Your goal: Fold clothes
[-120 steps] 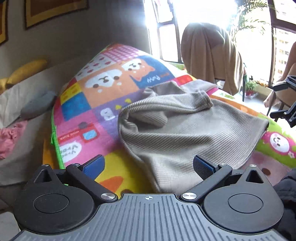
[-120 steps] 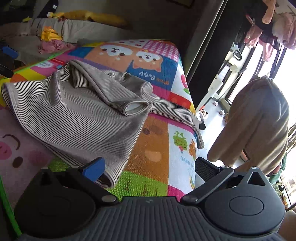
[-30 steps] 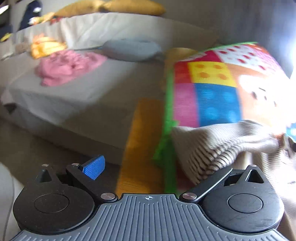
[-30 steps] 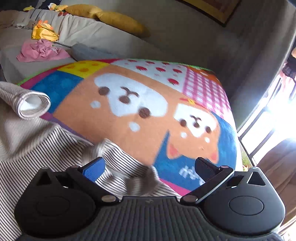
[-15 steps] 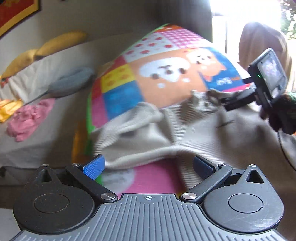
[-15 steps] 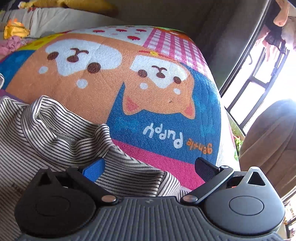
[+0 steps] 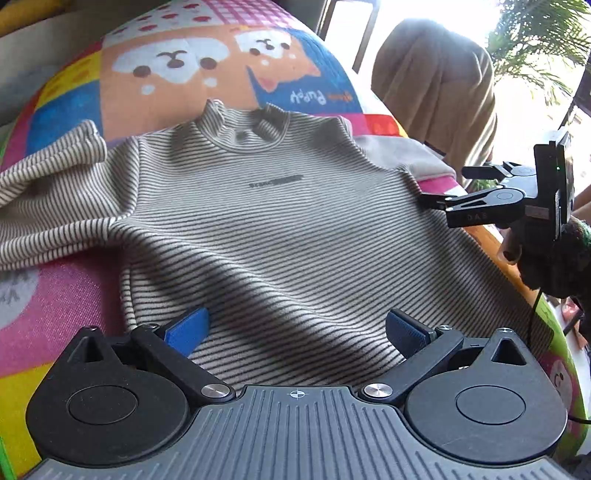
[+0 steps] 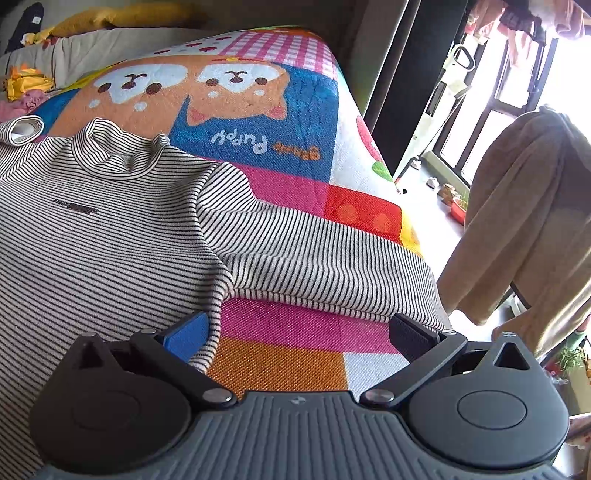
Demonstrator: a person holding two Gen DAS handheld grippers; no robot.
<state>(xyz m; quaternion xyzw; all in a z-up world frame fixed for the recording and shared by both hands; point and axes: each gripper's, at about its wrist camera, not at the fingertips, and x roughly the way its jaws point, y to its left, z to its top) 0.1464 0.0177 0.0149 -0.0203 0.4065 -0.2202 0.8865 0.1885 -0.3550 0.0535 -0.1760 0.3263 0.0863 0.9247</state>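
Both claws stand wide apart, gripping nothing. From behind the left gripper (image 7: 295, 326) you look straight up the front of a striped sweater (image 7: 280, 229), which lies spread face-up on a bright cartoon play mat (image 7: 74, 107), collar (image 7: 245, 127) at the far end and a small dark label on the chest. Its blue-padded fingers (image 7: 186, 328) hover low over the hem area, one at each side of the body panel; whether they touch the cloth I cannot tell. One sleeve (image 7: 48, 192) runs off to the left, its cuff curled over. The right gripper (image 8: 301, 334) sits over the sweater's other side seam: one finger lies over the edge of the body, the other near the outstretched sleeve (image 8: 321, 269), with bare pink and orange mat showing between them. In the left view that same gripper (image 7: 443, 186) reaches in from the side, held by a hand in a dark glove (only partly in frame). Beyond the mat a tan cloth (image 8: 524, 221) hangs over a chair by the sunlit window, and a pale sofa with yellow cushions (image 8: 122, 14) lines the far wall.
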